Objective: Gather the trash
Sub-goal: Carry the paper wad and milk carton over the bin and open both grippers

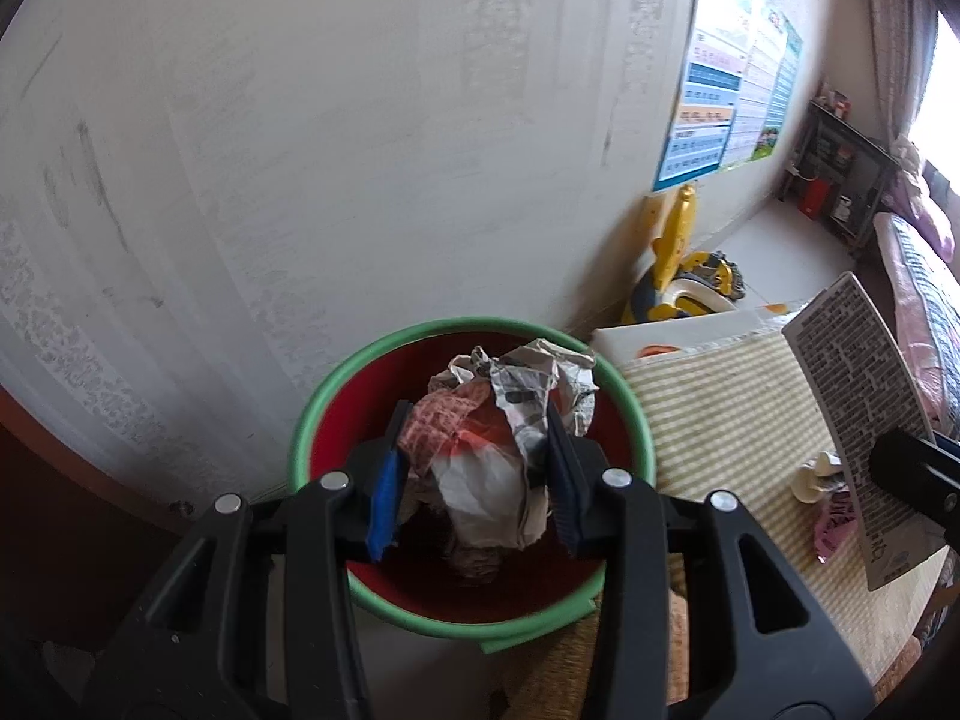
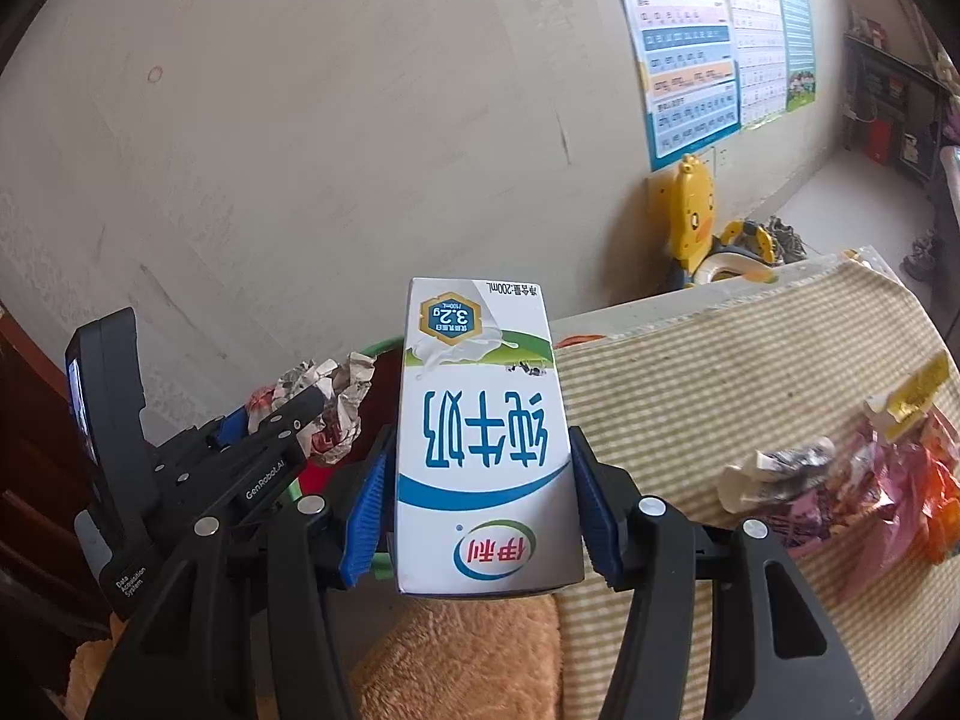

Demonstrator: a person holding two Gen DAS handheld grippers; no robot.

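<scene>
Two grippers are both loaded. Nearest, the right gripper (image 2: 480, 480) clamps a milk carton (image 2: 480, 432) upside down between its blue pads; "200mL" and "3.2g" are readable. The left gripper (image 1: 474, 468) pinches a wad of crumpled paper (image 1: 510, 420) directly above a red bin (image 1: 636, 420) with a green rim. Farther right, wrappers (image 2: 840, 480) lie blurred on a striped cloth (image 2: 690, 372); the wall poster (image 2: 690, 48) cannot be read.

A lived-in home: children's learning posters (image 2: 714, 42) on the wall, a yellow toddler potty (image 2: 708, 228), a bed (image 1: 924, 276)
</scene>
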